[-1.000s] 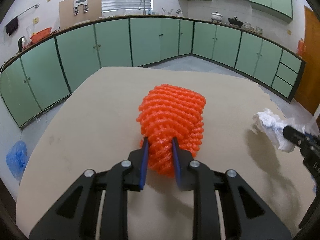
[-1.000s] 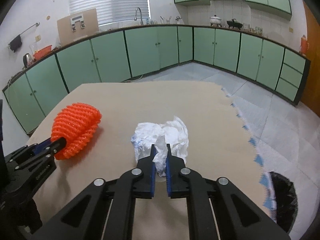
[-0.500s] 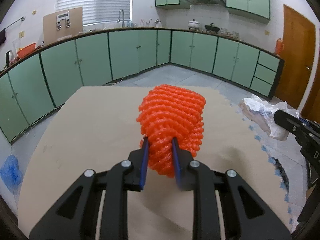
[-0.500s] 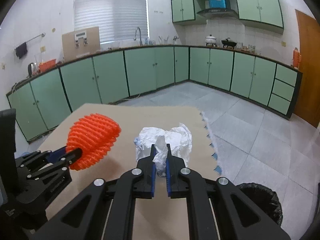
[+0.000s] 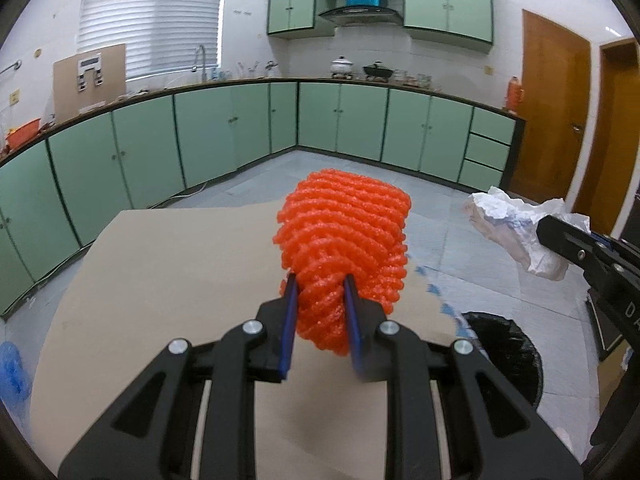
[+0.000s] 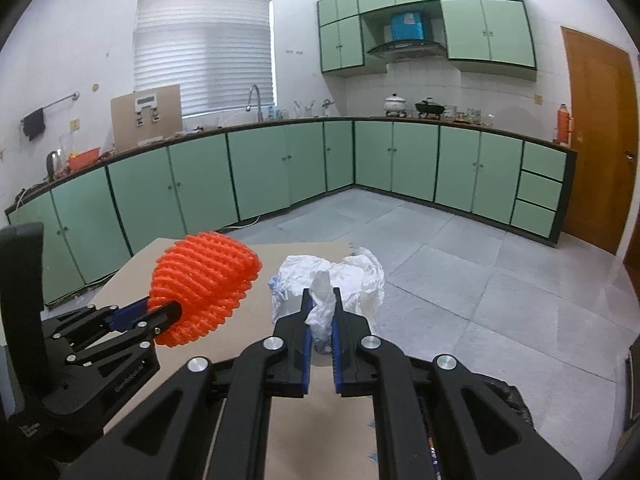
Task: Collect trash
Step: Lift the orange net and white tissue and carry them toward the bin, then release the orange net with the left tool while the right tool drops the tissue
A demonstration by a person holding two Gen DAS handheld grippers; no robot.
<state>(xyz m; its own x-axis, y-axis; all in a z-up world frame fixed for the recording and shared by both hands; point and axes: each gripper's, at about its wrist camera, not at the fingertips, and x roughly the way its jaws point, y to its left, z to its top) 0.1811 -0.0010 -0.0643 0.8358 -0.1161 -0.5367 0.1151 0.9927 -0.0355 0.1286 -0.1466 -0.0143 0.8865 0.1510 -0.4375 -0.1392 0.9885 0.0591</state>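
Left tongs are clamped on the orange foam net, which is held in the air above the tan counter, clear of its surface. Right tongs are closed to a narrow gap on the crumpled white plastic wrapper, also held off the counter, just right of the net. A black-lined trash bin stands on the floor beyond the counter's right edge, below the wrapper.
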